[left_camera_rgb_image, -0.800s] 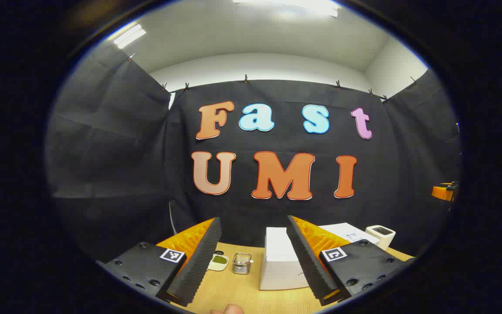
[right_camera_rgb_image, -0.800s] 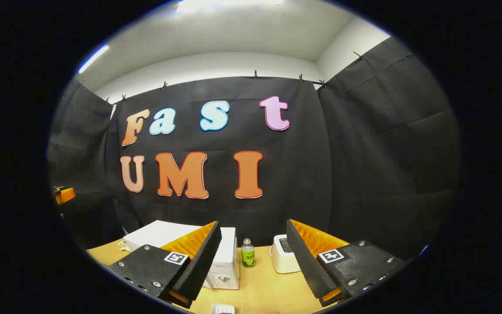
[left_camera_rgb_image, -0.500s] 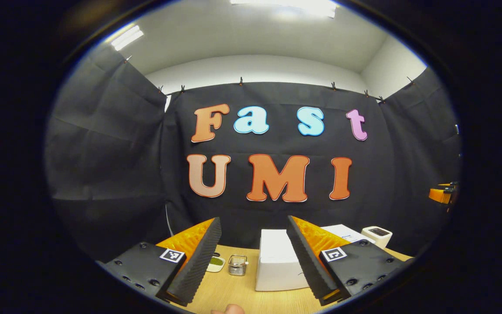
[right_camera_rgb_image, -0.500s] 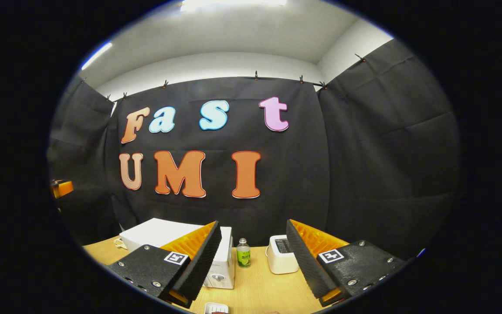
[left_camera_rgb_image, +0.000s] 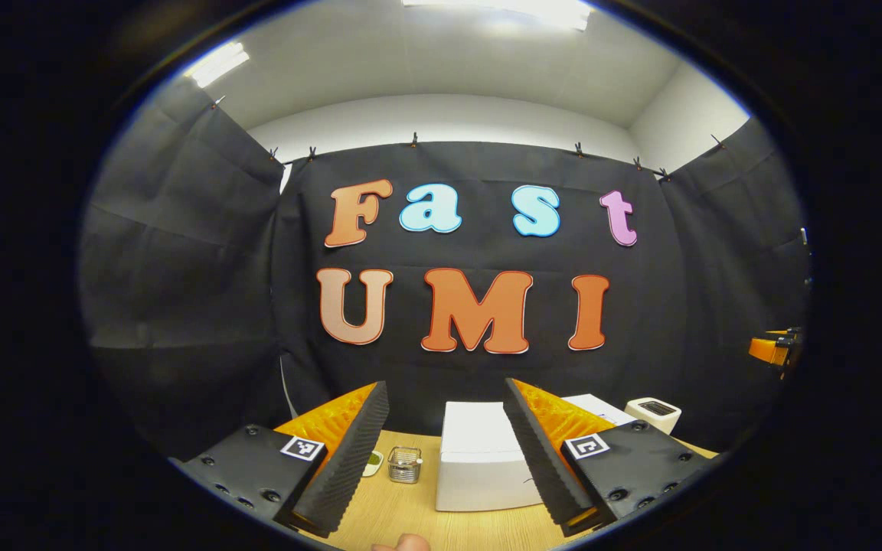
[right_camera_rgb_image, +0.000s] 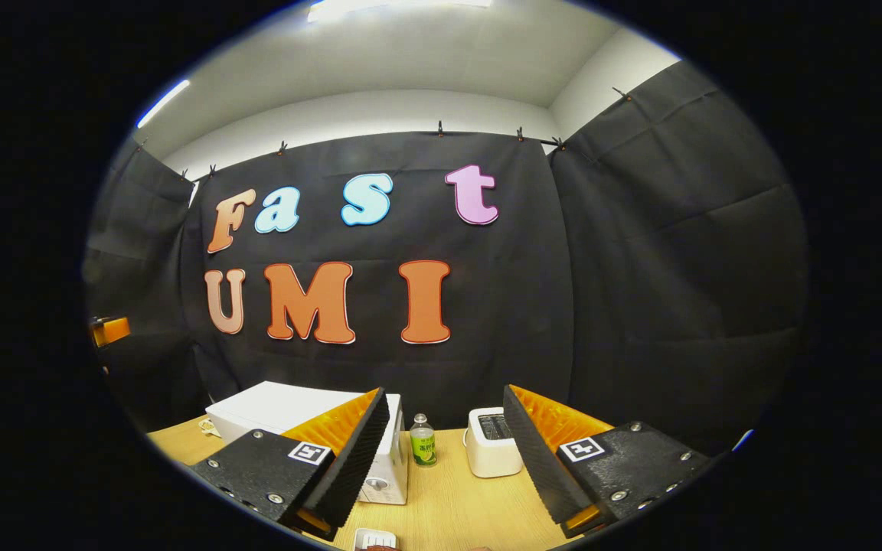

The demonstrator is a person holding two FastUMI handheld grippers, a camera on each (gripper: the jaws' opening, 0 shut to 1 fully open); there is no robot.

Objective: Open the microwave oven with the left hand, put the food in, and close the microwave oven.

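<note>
The white microwave [left_camera_rgb_image: 479, 459] stands on the wooden table [left_camera_rgb_image: 410, 513], seen past my left gripper [left_camera_rgb_image: 442, 384], which hovers open and empty well short of it. In the right gripper view the microwave [right_camera_rgb_image: 280, 404] is at the lower left, its control knob [right_camera_rgb_image: 377, 484] showing beside my finger, which hides most of the front. My right gripper [right_camera_rgb_image: 444, 390] is open and empty too. A small white tray of food [right_camera_rgb_image: 374, 539] peeks in at the bottom edge, below and between the right gripper's fingers.
A green bottle [right_camera_rgb_image: 422, 441] and a white toaster [right_camera_rgb_image: 491, 442] stand right of the microwave. A small metal basket [left_camera_rgb_image: 404, 464] and a little dish [left_camera_rgb_image: 374, 462] sit to its left. A fingertip [left_camera_rgb_image: 403, 543] shows at the bottom.
In both views the wall and table objects have slid a little to the left, and the toaster and bottle have risen in the right gripper view. Both grippers stay open.
</note>
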